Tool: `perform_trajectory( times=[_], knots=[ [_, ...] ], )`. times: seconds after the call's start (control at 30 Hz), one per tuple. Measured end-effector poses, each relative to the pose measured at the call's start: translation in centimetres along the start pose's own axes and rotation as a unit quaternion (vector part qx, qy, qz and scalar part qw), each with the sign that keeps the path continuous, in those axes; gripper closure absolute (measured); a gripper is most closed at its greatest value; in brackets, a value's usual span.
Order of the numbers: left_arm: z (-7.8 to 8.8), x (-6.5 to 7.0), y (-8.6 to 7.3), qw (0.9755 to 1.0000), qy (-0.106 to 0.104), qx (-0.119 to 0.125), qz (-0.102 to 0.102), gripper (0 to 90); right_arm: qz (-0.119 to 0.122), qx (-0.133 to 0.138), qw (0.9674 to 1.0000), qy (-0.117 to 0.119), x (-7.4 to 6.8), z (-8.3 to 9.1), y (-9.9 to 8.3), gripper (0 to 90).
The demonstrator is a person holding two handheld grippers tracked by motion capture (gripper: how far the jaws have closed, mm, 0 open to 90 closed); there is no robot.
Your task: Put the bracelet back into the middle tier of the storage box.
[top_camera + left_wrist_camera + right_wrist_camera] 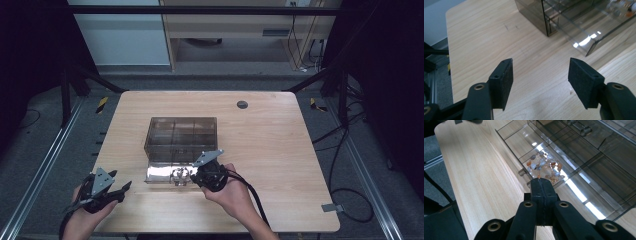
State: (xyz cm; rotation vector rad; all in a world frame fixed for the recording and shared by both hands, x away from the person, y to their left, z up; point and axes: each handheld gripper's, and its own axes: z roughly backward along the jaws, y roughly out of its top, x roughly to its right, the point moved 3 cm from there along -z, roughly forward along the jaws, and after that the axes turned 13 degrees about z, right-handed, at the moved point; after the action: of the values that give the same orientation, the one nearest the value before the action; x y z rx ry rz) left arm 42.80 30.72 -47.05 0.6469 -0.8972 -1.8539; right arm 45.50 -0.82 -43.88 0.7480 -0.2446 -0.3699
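A smoky clear organizer box point(182, 135) stands mid-table, and its low drawer point(157, 175) is pulled out toward me. A bracelet of orange and grey beads point(544, 163) lies in one drawer compartment. My right gripper point(541, 180) is shut, with its tips pinching a strand of the bracelet at the drawer's front edge; in the high view it point(189, 176) sits at the drawer's right end. My left gripper point(121, 189) hovers at the table's front left corner. Its jaws point(540, 75) are open with nothing between them, pointing toward the box point(544, 15).
A round grey cap point(242, 104) is set in the tabletop behind the box. The right gripper's cable point(252, 197) trails back over the front edge. Bare wood point(280, 150) lies right of the box. Metal frame rails point(45, 160) flank the table.
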Motion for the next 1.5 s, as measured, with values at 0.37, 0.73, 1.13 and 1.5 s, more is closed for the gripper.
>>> perform_trajectory(
  times=[0.37, 0.73, 1.13, 1.5],
  knots=[
    [0.0, 0.6, 5.9, 0.999, -0.043, 0.011, -0.009, 61.8, -0.009, 0.003, 0.9999, -0.005, -0.8, 0.2, -1.3, 90.0],
    [-1.2, 1.1, 9.7, 0.9981, -0.059, 0.016, 0.001, 85.8, -0.01, 0.011, 0.9999, -0.003, -1.5, 0.0, -1.9, 90.0],
    [-2.9, 2.1, 12.2, 0.997, -0.076, 0.013, 0.012, 89.4, -0.006, 0.012, 0.9999, -0.001, -2.2, -0.7, -2.3, 90.0],
    [-5.4, 3.0, 13.2, 0.9958, -0.09, -0.004, 0.018, 89.5, -0.004, 0.014, 0.9999, 0.0, -2.9, -1.4, -2.6, 90.0]
  ],
)
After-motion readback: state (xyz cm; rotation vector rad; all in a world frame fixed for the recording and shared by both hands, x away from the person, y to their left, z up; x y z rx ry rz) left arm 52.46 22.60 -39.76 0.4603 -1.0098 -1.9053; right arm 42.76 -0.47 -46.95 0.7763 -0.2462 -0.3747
